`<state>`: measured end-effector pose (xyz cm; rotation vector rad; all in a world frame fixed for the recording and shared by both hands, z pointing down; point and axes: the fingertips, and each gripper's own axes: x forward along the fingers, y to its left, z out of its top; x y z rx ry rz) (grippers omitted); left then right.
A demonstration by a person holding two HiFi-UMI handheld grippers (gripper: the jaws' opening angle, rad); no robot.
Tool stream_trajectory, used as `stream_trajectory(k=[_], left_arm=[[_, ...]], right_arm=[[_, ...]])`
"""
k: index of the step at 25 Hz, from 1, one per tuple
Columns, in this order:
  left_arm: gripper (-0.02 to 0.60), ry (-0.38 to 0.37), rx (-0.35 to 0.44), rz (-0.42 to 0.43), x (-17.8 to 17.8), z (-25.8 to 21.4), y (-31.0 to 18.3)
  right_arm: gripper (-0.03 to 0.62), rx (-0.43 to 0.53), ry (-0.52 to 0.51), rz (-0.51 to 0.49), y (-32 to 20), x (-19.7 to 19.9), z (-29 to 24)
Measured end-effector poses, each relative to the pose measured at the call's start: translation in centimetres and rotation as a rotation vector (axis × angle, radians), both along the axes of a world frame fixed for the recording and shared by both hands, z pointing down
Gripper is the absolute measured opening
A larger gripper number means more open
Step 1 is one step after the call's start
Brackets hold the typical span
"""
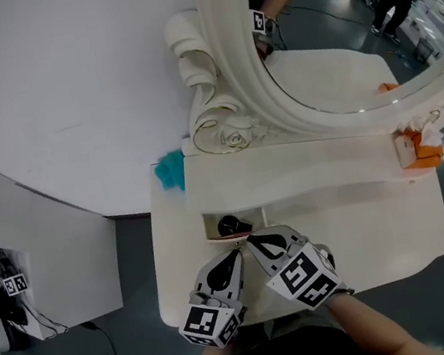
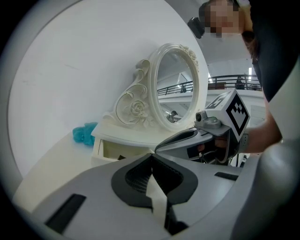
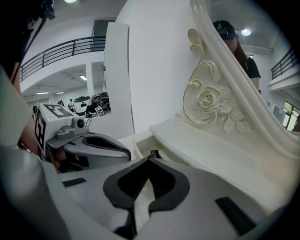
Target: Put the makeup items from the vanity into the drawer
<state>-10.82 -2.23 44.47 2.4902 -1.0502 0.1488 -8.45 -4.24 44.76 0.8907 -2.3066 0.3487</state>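
The cream vanity [image 1: 384, 229] has a small drawer [image 1: 224, 225] pulled open under its shelf. A black round makeup item [image 1: 230, 225] lies inside it, and its top edge [image 3: 153, 153] peeks over my right jaws. Both grippers hover at the vanity's front edge, just before the drawer, tips almost touching. My left gripper [image 1: 237, 251] is shut with nothing between its jaws [image 2: 151, 155]. My right gripper [image 1: 254, 243] is shut and empty too [image 3: 149, 160]. Each gripper shows in the other's view: the right one [image 2: 206, 136], the left one [image 3: 89, 145].
An oval mirror in an ornate frame [image 1: 226, 78] stands on the raised shelf [image 1: 289, 171]. A teal fluffy thing [image 1: 171, 170] lies at the back left by the white wall. An orange and white box [image 1: 419, 148] sits at the shelf's right end.
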Motion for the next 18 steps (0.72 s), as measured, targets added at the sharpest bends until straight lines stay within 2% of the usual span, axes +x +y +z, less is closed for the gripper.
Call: stream_trajectory(k=[9, 18], left_arm=[[0.015, -0.004, 0.013, 0.007, 0.7, -0.6, 0.6], [0.015, -0.001, 0.025, 0.011, 3.6, -1.1, 2.4]], right_arm=[[0.021, 0.002, -0.051, 0.047, 1.3, 1.5, -0.7], [0.021, 0.019, -0.075, 0.060, 3.6, 4.5, -1.1]])
